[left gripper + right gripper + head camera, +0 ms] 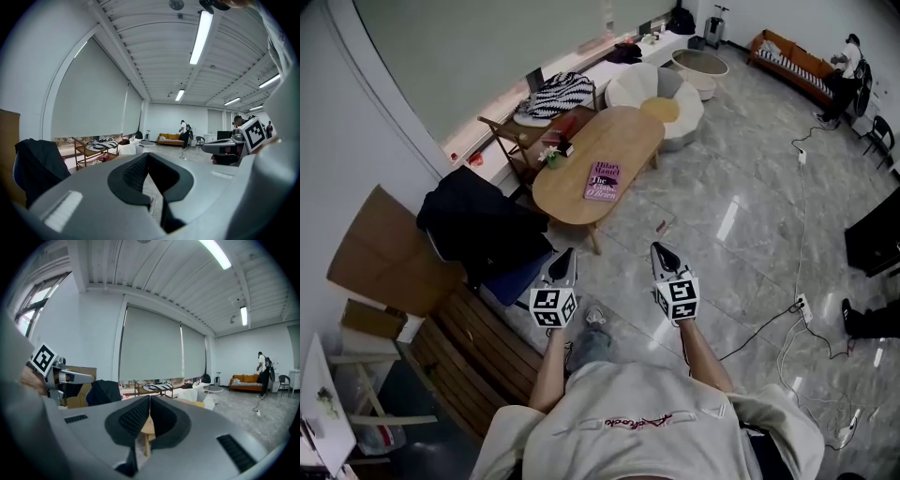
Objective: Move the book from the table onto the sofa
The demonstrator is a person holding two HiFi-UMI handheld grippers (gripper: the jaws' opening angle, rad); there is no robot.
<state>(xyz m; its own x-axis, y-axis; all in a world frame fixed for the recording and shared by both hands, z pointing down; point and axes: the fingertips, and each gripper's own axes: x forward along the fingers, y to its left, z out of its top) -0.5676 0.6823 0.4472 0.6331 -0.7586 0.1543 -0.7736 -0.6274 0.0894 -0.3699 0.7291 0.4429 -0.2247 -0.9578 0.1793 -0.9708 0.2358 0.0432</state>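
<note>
The book (602, 180) lies flat on the table (623, 136). The left gripper (565, 255) and right gripper (661, 251) hang short of the table, clenched and empty, presumably because it is not yet within reach.

Looks like smooth, pale, matt wood on the table (570, 192). Shines glossy on the stone floor (741, 234). Reads as soft black cloth on the jacket (478, 225), matt grey plastic on the left gripper (148, 155) and right gripper (149, 398), with ribbed black pads (133, 418).
</note>
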